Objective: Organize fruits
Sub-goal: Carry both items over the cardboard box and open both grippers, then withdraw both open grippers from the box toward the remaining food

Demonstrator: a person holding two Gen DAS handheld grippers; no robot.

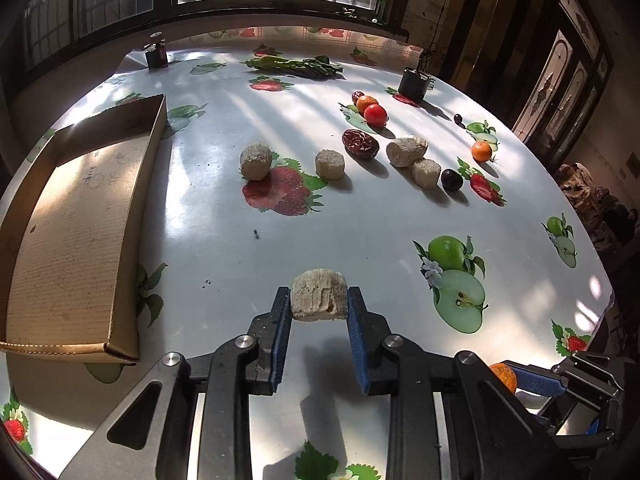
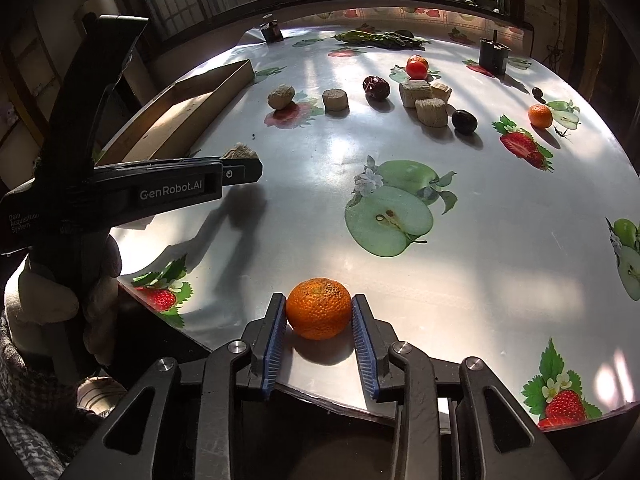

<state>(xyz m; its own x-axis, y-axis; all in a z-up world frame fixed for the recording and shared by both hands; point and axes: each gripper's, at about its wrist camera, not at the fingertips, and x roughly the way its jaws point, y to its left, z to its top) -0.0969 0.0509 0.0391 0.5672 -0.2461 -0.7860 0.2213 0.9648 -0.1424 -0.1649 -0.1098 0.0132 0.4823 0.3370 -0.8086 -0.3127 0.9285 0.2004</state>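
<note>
Both tools tilt steeply downward. The left hand-held gripper has its blue pads pressed on something pale; the right hand-held gripper is likewise clamped, on something orange.

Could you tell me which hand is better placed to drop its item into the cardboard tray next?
Left, probably. The left tool grips a beige chunk, with the cardboard tray directly on its side. The right tool holds an orange farther away.

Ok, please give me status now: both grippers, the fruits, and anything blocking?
Left gripper shut on beige chunk. Right gripper shut on orange. Cardboard tray holds nothing yet. Path over table to tray looks clear.
</note>
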